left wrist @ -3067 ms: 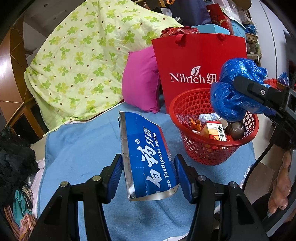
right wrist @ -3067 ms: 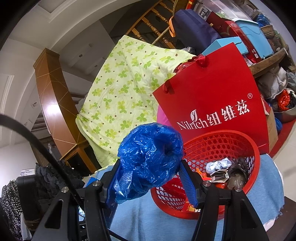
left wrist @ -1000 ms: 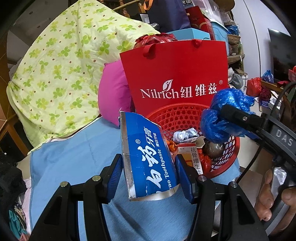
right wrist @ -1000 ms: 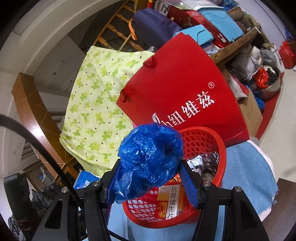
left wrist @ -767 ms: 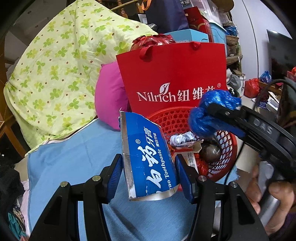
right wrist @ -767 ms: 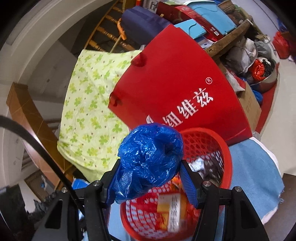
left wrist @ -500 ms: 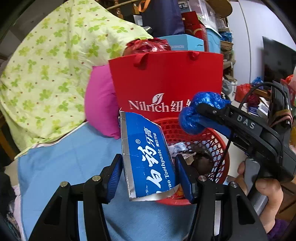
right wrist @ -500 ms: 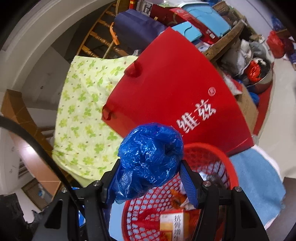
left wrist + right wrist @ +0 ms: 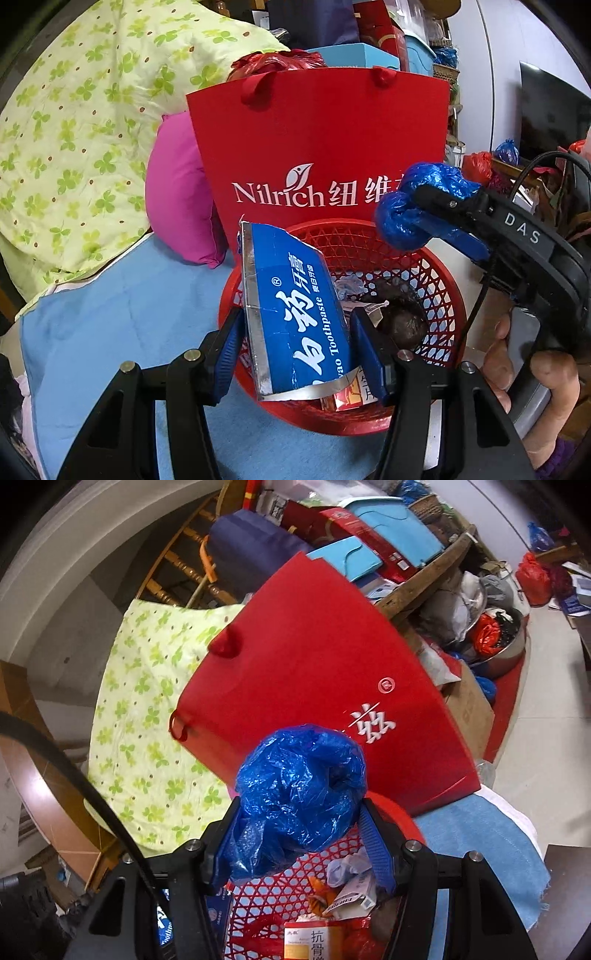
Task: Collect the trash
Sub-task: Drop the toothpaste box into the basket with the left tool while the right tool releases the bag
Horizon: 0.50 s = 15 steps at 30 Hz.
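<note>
the flattened blue cardboard toothpaste box [image 9: 295,317] with silver edges sits clamped between the blue pads of the left gripper [image 9: 295,354], jaws about half apart and pressing its two long sides; it hangs tilted over the near rim of the round red plastic mesh basket [image 9: 439,291]; the crumpled blue plastic bag [image 9: 299,801] is pinched the same way in the right gripper [image 9: 299,845], held above the far side of that basket; the basket stands on a light blue cloth [image 9: 122,310] and holds a small printed carton [image 9: 314,941], crumpled paper [image 9: 347,871] and a dark round lump [image 9: 402,325]; a red paper gift bag [image 9: 317,147] stands upright just behind the basket; a pink cushion [image 9: 177,206] and a green clover-print quilt [image 9: 74,122] lie beyond; a hand [image 9: 535,384] grips the right handle.
</note>
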### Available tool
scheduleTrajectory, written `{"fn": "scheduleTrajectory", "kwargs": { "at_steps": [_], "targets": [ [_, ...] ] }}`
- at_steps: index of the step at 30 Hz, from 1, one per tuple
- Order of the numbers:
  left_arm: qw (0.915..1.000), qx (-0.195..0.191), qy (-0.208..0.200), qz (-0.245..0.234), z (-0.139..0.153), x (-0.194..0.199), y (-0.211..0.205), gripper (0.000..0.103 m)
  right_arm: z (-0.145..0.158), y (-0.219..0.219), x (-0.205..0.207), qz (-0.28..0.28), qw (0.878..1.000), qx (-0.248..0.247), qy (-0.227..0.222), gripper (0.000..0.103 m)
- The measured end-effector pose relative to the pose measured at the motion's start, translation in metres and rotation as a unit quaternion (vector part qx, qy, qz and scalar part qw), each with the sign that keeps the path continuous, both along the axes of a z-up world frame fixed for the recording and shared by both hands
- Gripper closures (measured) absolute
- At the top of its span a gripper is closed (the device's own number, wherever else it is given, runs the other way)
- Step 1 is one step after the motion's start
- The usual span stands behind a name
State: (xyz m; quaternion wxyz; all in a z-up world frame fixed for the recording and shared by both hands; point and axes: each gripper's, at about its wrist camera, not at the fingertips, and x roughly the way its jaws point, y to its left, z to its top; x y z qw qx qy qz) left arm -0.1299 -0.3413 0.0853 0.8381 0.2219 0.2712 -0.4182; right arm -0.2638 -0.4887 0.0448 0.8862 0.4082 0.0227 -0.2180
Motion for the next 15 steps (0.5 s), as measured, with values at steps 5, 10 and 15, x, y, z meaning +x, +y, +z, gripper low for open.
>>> {"fn": "scheduleTrajectory", "kwargs": {
  "at_steps": [5,10,15],
  "targets": [
    [1.0000,0.004,-0.007,-0.004,-0.0035,-0.0018,-0.0059,0.042,-0.0004,0.0019,-0.0036,-0.004,1.000,-0.001,-0.010,0.039],
    [1.0000,0.001,0.000,-0.004,-0.0071,0.0028,-0.0082,0.041,0.0005,0.0054,-0.0046,-0.007,1.000,-0.002,-0.019,0.039],
    [1.0000,-0.001,0.006,-0.007,-0.0100,0.0059,-0.0105,0.041,0.0000,0.0038,-0.0043,-0.005,1.000,0.000,-0.023,0.038]
  ]
}}
